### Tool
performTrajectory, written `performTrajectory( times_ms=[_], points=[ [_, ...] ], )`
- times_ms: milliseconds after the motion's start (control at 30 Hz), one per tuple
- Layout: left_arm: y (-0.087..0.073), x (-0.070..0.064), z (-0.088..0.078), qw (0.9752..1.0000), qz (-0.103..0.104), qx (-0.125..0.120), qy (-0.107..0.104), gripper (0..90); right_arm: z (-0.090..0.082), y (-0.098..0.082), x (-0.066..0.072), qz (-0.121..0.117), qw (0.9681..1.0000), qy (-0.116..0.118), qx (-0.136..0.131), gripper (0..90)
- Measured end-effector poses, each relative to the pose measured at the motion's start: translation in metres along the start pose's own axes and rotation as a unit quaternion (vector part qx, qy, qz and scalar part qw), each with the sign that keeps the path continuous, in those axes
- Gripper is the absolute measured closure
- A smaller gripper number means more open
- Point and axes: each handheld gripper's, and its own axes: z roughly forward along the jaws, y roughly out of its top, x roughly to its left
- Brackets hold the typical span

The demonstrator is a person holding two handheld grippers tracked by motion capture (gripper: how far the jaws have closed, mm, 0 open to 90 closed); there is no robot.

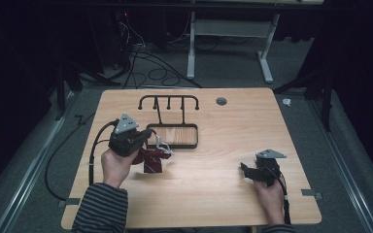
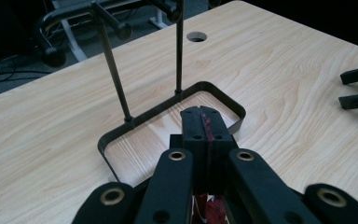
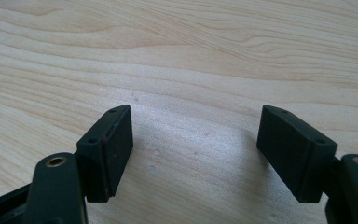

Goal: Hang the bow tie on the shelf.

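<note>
Left gripper (image 1: 148, 137) raised, clamping red cloth (image 1: 150, 160)

Black two-jaw left gripper (image 1: 135, 141) and right gripper (image 1: 253, 171), each topped by a grey three-cornered plate and trailing a black cable. Flat rectangular jaws with small screw holes; brass-ringed pivots on the linkage arms. Dark grey-striped sleeve (image 1: 99, 208) at the left wrist.
</note>
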Motion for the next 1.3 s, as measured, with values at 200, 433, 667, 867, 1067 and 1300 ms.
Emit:
performTrajectory(
  times_ms=[200, 433, 667, 867, 1067, 1300],
  points=[
    [0.009, 0.000, 0.002, 0.9999, 0.001, -0.006, -0.008, 90.0, 0.000, 0.000, 0.000, 0.000, 1.0000, 0.000, 0.000, 28.0],
    [0.019, 0.001, 0.005, 0.9998, 0.008, -0.012, -0.013, 90.0, 0.000, 0.000, 0.000, 0.000, 1.0000, 0.000, 0.000, 28.0],
    [0.027, 0.003, 0.010, 0.9997, 0.006, -0.013, -0.018, 90.0, 0.000, 0.000, 0.000, 0.000, 1.0000, 0.000, 0.000, 28.0],
    [0.034, 0.006, 0.014, 0.9996, 0.004, -0.010, -0.026, 90.0, 0.000, 0.000, 0.000, 0.000, 1.0000, 0.000, 0.000, 28.0],
    [0.040, 0.006, 0.017, 0.9993, 0.006, -0.010, -0.034, 90.0, 0.000, 0.000, 0.000, 0.000, 1.0000, 0.000, 0.000, 28.0],
    [0.047, 0.007, 0.025, 0.9990, 0.005, -0.007, -0.044, 90.0, 0.000, 0.000, 0.000, 0.000, 1.0000, 0.000, 0.000, 28.0]
  ],
)
